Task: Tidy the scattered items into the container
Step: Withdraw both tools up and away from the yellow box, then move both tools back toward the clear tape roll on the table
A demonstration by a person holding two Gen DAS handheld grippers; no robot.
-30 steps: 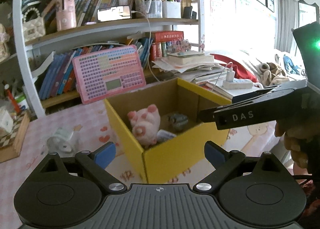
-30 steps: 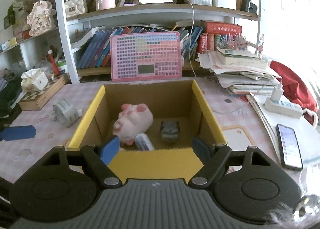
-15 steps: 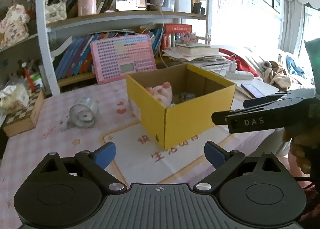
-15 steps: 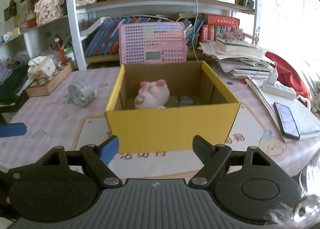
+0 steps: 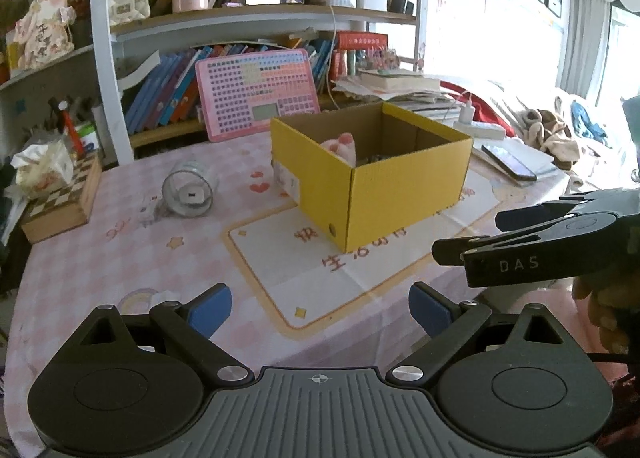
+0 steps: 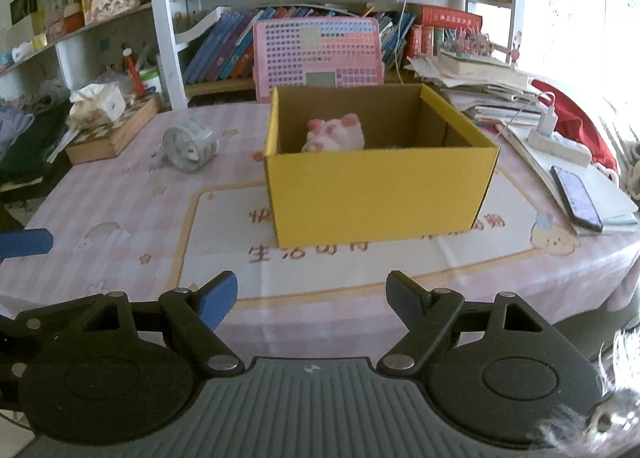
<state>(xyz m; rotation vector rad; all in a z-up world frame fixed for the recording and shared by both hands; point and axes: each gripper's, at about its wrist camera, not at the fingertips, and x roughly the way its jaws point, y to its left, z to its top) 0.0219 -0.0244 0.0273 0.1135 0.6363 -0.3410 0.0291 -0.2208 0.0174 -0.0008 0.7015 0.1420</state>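
Viewing: I am looking along both tools at the pink checked table [image 6: 120, 194], with nothing between either pair of fingers.
Left gripper [image 5: 320, 308]: I am keeping it spread wide and empty, near the table's front edge.
Right gripper [image 6: 312, 300]: I am keeping it released too, jaws apart, nothing gripped, facing the yellow box [image 6: 376, 194].
Box: it is sitting open-topped on the mat; a pink plush pig [image 6: 336, 132] is lying inside against the back.
Jar [image 5: 190, 194]: it is lying on its side to the left of the box, well apart from it, mouth toward me.
Handling, as I judge it: clear glass, so rigid, slippery, breakable and prone to rolling.
Hold: I am favouring a grip across the round body near its middle, closed gently.
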